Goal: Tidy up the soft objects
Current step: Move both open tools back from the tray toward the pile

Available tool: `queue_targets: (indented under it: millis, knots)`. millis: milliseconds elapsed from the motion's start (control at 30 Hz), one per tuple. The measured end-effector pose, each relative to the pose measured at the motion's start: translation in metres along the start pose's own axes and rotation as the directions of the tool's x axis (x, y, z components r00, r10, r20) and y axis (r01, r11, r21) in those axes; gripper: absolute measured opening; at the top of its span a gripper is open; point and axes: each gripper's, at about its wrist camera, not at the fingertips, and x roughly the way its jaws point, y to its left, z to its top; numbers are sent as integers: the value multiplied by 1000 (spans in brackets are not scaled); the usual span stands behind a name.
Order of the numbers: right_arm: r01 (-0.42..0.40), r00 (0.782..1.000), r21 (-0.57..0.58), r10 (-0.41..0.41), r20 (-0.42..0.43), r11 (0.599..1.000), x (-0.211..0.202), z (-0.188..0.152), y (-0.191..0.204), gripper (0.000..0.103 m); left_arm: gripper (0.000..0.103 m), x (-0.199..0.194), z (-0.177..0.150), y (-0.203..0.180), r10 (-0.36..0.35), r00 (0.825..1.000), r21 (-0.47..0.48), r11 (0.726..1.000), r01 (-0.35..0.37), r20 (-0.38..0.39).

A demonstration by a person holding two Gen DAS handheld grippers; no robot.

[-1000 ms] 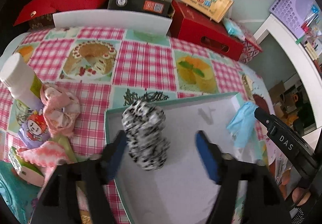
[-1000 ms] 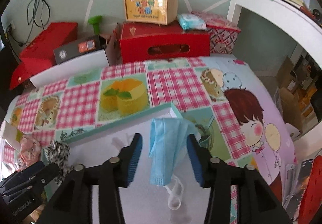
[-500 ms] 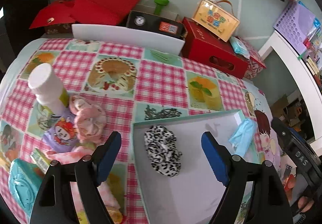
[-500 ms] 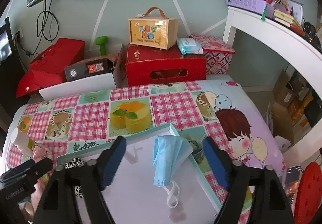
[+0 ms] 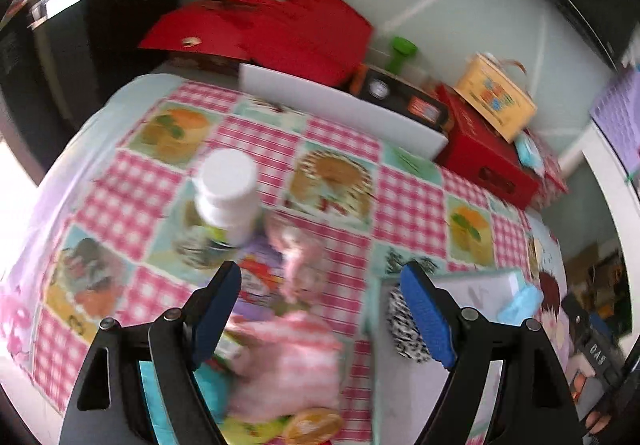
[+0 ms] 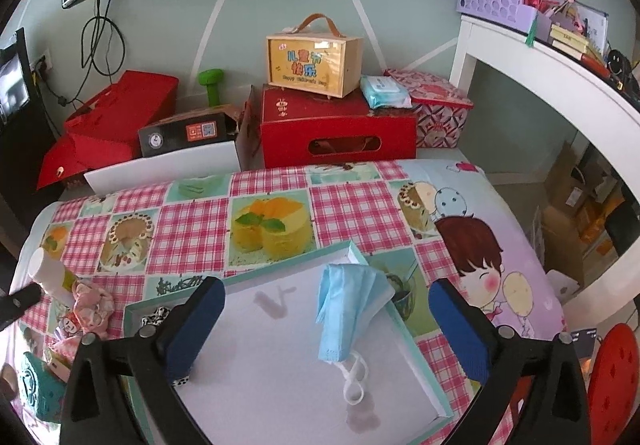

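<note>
A shallow teal-rimmed white tray (image 6: 404,333) lies on the checked tablecloth. A blue face mask (image 6: 344,309) hangs over its far right rim; it also shows in the left wrist view (image 5: 520,303). A black-and-white scrunchie (image 5: 404,325) lies in the tray's left end, partly hidden by a finger in the right wrist view (image 6: 154,315). A pink scrunchie (image 5: 298,261) and a pink-and-white cloth (image 5: 288,361) lie left of the tray. My left gripper (image 5: 324,317) is open above them. My right gripper (image 6: 326,329) is open above the tray, empty.
A white-capped bottle (image 5: 228,197) stands left of the pink scrunchie. A teal item (image 6: 40,389) lies at the table's near left. Red boxes (image 6: 336,133), a yellow case (image 6: 314,61) and a white board (image 6: 164,167) stand behind the table. A white shelf (image 6: 560,85) is on the right.
Both grippers have opened wide and drawn back from the tray. The mask and the black-and-white scrunchie stay in the tray. My left gripper has swung left over the pink items.
</note>
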Motion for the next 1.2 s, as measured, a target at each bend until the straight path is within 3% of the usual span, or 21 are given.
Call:
queue_targets:
  millis: [167, 333, 467, 533, 800, 933, 1200]
  knots:
    - [0, 1000, -4, 0, -19, 1000, 3, -3, 5, 103, 82, -9, 9, 42, 95, 995, -90, 992, -92, 33]
    - [1, 999, -34, -3, -41, 999, 7, -7, 21, 103, 82, -11, 11, 84, 146, 989, -183, 973, -139, 26]
    - [-54, 996, -62, 50, -71, 997, 12, -14, 43, 103, 83, -14, 11, 111, 248, 968, -231, 944, -236, 25]
    - [-87, 993, -80, 80, -82, 993, 13, -17, 55, 103, 83, -15, 10, 120, 266, 964, -255, 933, -252, 21]
    - [-182, 980, -154, 165, -112, 971, 14, -28, 97, 103, 83, -10, 7, 130, 222, 975, -292, 933, -211, 5]
    - [-283, 955, -177, 259, -146, 943, 13, -33, 122, 103, 83, -4, 7, 129, 175, 984, -294, 940, -171, -11]
    - [-426, 899, -263, 371, -232, 866, 16, -62, 181, 103, 83, 14, 4, 127, 105, 992, -288, 950, -119, -66]
